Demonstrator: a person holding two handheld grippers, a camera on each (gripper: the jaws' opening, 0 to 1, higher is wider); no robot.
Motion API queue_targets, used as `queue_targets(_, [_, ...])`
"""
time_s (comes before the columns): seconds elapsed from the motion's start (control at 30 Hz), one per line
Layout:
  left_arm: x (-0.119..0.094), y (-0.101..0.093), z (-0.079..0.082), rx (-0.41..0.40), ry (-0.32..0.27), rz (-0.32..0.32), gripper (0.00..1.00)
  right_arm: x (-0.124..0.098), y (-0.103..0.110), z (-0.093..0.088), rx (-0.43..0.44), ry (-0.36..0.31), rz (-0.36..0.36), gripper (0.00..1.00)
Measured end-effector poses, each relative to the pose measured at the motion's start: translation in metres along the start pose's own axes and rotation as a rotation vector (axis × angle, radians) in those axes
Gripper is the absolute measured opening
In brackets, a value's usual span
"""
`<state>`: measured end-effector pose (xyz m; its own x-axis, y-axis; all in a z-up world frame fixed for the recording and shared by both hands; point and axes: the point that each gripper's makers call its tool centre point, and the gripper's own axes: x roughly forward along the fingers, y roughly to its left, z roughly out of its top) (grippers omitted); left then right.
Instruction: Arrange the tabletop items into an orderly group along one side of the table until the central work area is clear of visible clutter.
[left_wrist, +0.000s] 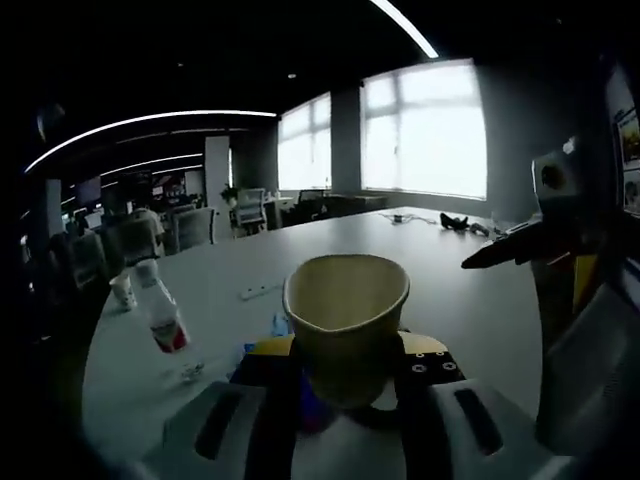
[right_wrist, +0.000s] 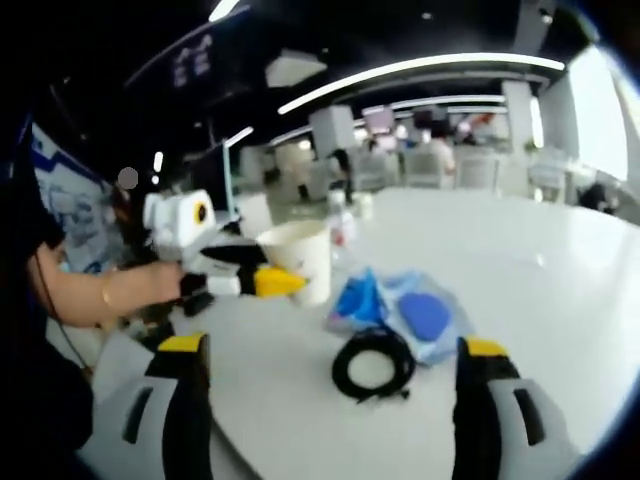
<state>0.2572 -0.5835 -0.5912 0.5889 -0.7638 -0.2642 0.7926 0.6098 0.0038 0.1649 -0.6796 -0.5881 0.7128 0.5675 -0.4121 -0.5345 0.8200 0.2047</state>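
My left gripper (left_wrist: 347, 352) is shut on a pale paper cup (left_wrist: 345, 315), which stands upright between its jaws just above the white table (left_wrist: 470, 300). In the right gripper view a hand holds that same left gripper (right_wrist: 262, 281) against the cup (right_wrist: 300, 260). My right gripper (right_wrist: 333, 350) is open with nothing between its jaws. Ahead of it lie a black coiled cable (right_wrist: 373, 365) and a blue plastic bag (right_wrist: 405, 312). The right gripper (left_wrist: 505, 250) also enters the left gripper view from the right.
A clear bottle with a red label (left_wrist: 162, 312) leans at the table's left, with a small white cup (left_wrist: 122, 291) behind it. A white strip (left_wrist: 258, 291) and a black item (left_wrist: 455, 222) lie farther off. Office chairs ring the table.
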Motion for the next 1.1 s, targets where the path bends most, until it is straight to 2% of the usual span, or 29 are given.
queue_targets(0.13, [0.004, 0.011, 0.002, -0.031, -0.015, 0.029, 0.34, 0.0, -0.005, -0.005, 0.006, 0.009, -0.01, 1.0])
queue_targets(0.47, [0.018, 0.045, 0.009, -0.024, -0.026, 0.104, 0.34, 0.009, -0.018, -0.013, 0.054, 0.028, -0.022, 0.99])
queue_targets(0.67, [0.033, 0.067, 0.006, -0.018, -0.011, 0.153, 0.34, 0.017, -0.024, -0.014, 0.058, 0.034, -0.02, 0.99])
queue_targets(0.83, [0.047, 0.082, 0.005, -0.018, -0.015, 0.185, 0.34, 0.023, -0.03, -0.01, 0.115, 0.016, -0.008, 0.98])
queue_targets(0.9, [0.051, 0.092, 0.005, -0.001, -0.011, 0.222, 0.34, 0.025, -0.032, -0.01, 0.125, 0.014, -0.006, 0.98])
queue_targets(1.03, [0.062, 0.104, 0.005, -0.066, -0.04, 0.239, 0.35, 0.03, -0.041, -0.012, 0.128, 0.024, -0.018, 0.98])
queue_targets(1.1, [0.067, 0.107, 0.005, -0.059, -0.043, 0.242, 0.35, 0.032, -0.045, -0.015, 0.134, 0.028, -0.02, 0.98])
